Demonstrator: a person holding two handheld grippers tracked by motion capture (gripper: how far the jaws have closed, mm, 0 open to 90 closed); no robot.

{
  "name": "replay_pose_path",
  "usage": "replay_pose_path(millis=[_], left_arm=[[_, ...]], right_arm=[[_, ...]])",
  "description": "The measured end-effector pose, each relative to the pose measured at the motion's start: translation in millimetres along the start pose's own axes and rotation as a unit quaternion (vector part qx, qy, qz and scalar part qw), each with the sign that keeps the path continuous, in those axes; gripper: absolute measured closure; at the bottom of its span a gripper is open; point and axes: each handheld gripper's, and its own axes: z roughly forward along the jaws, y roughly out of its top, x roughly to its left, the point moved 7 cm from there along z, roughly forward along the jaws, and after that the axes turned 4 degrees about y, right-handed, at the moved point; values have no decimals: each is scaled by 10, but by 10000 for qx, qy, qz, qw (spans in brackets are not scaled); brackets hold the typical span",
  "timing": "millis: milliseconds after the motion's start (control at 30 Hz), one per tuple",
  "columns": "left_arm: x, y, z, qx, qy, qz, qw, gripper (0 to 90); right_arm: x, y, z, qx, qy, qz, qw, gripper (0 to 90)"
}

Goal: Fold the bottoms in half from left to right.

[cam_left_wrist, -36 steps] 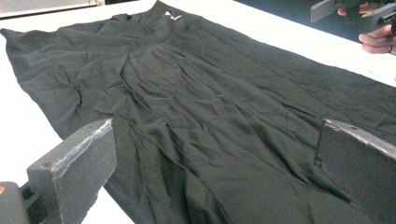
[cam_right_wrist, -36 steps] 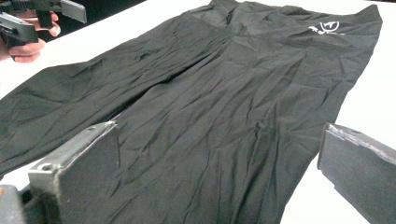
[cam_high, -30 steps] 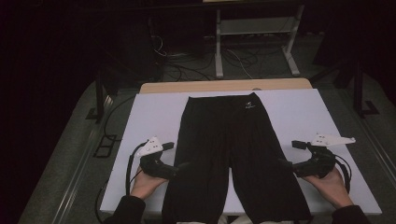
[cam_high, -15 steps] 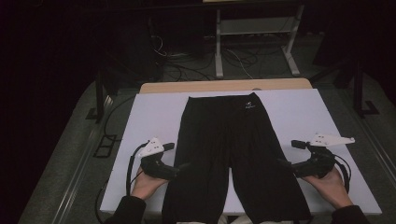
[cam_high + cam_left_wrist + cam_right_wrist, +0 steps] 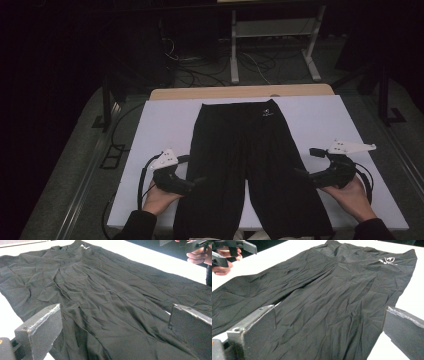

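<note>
jaws of the left tool (image 5: 199, 181) stood spread wide at the outer edge of the left leg of the black shorts (image 5: 250, 165), gripping nothing. the right tool (image 5: 299, 172) was likewise spread, at the outer edge of the right leg. the shorts lay flat and creased in the middle of the white worktop (image 5: 165, 125), waistband away from the person, with a small white logo (image 5: 267, 113) near the waistband.

Bare white table (image 5: 170, 125) lies free on both sides of the flat black trousers (image 5: 250, 165).
</note>
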Motion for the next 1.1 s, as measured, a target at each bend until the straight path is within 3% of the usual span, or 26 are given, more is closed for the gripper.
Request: replay_pose_path(millis=[1100], left_arm=[[-16,-17,23,62,-25,30,10000,0]], right_arm=[[-20,448,310,236,127,-203,9994,0]])
